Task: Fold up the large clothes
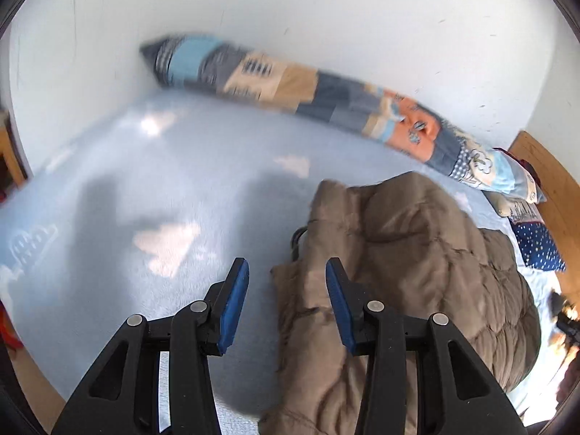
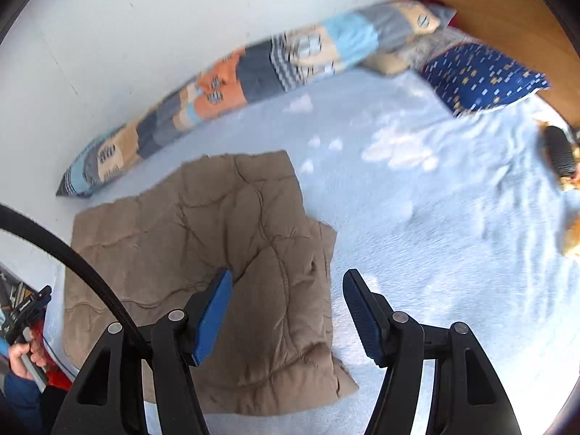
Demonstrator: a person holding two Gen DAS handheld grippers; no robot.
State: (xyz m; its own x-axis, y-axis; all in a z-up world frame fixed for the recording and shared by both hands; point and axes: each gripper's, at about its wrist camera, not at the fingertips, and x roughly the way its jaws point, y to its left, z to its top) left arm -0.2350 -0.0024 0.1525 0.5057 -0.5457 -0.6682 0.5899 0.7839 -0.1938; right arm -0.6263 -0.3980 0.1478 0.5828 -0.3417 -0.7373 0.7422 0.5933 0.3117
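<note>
A brown quilted jacket [image 2: 203, 246] lies folded into a rough rectangle on the light blue bed sheet [image 2: 417, 217]. In the left wrist view the jacket [image 1: 398, 272] fills the lower right. My left gripper [image 1: 286, 272] is open and empty, held above the jacket's left edge; its right finger is over the fabric. My right gripper [image 2: 286, 282] is open and empty, above the jacket's right edge, its left finger over the fabric and its right finger over the sheet.
A long patchwork bolster [image 2: 224, 79] lies along the white wall [image 2: 127, 18]. A dark blue starred pillow [image 2: 482, 76] rests by the wooden headboard [image 2: 507, 11]. A black cable [image 2: 72, 261] crosses the lower left. A hand holding the other gripper [image 2: 25, 326] shows at the left edge.
</note>
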